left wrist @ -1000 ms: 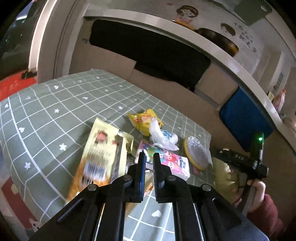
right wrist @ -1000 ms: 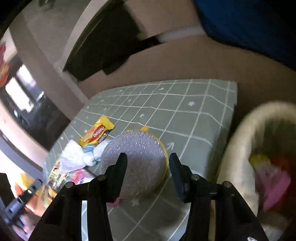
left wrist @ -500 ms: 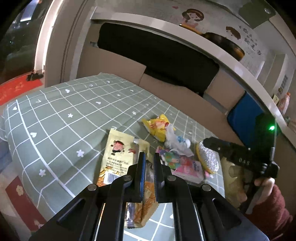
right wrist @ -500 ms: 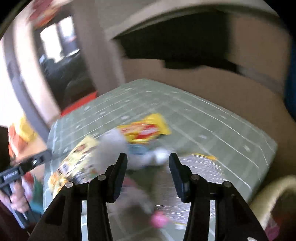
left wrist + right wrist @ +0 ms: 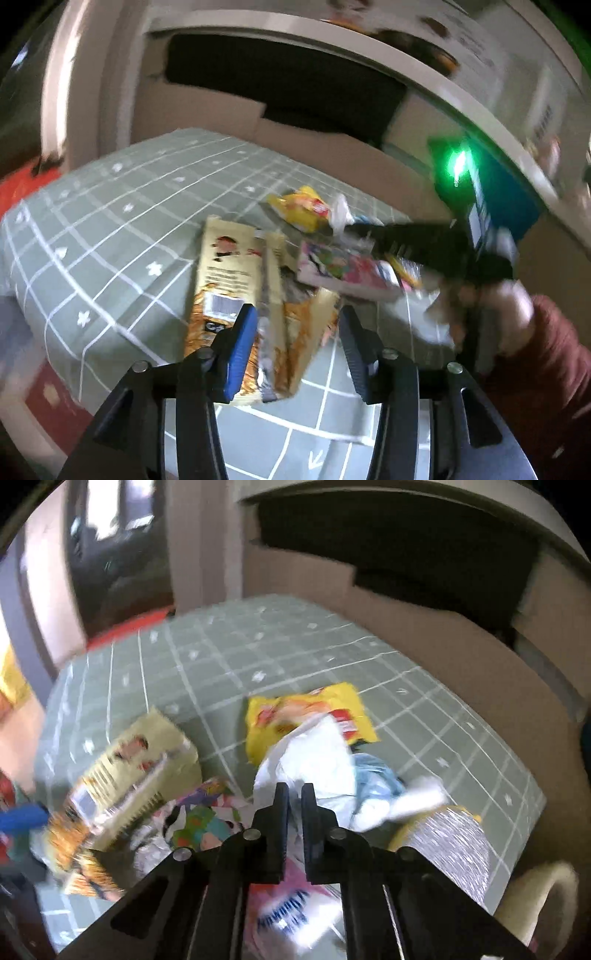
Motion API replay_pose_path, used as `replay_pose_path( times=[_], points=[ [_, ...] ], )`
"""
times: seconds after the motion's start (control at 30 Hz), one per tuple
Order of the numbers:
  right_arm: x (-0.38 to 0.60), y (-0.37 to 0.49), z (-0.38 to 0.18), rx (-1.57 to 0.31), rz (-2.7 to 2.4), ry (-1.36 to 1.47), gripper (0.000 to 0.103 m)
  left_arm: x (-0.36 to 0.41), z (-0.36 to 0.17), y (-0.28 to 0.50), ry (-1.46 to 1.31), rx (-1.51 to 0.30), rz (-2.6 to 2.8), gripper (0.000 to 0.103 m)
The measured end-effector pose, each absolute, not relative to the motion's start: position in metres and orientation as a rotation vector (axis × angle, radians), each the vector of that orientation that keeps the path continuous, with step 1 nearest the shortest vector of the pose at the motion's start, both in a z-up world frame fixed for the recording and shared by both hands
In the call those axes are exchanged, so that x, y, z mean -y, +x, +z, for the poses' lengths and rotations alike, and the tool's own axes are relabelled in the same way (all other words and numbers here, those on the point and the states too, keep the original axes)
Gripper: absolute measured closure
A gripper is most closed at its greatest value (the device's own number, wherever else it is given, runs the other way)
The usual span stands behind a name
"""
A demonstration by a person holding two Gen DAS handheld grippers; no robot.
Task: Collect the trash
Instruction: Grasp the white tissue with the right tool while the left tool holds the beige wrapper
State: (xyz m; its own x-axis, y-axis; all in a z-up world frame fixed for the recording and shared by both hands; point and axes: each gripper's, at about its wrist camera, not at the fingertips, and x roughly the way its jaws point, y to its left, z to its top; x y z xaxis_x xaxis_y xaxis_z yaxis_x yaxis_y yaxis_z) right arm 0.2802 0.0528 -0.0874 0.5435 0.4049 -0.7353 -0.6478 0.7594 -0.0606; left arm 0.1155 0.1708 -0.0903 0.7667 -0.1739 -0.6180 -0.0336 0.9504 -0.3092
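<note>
The jaws of the left gripper (image 5: 295,343) have just been opening and now stand spread over the near end of the cream snack bag (image 5: 240,295), not pressing it. The jaws of the right gripper (image 5: 293,805) have just closed and sit pressed together just in front of the white crumpled wrapper (image 5: 317,764); whether a fold is caught between them cannot be told. On the green checked surface (image 5: 110,229), the yellow packet (image 5: 301,210) lies just behind the cream snack bag, and the colourful tissue pack (image 5: 343,273) lies beside it, on the right gripper's side. The bag looks light, thin and crinkly, probably slippery, so a pinch on its flattened near edge or centre seam seems safest.
</note>
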Motion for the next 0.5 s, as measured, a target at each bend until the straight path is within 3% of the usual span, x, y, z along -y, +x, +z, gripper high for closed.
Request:
replay_pose_path(
  times=[0.3,0.43,0.5],
  points=[
    [0.020,0.245,-0.031,-0.687,0.637,-0.176,0.098,-0.156,-0.117,0.149,-0.290,-0.842,-0.003,0.060],
    [0.036,0.235,-0.031,-0.704,0.647,-0.130,0.098,-0.143,-0.117,0.154,-0.185,-0.831,0.025,0.098],
    [0.043,0.234,-0.030,-0.702,0.647,-0.116,0.098,-0.139,-0.114,0.152,-0.170,-0.820,0.035,0.098]
  ],
)
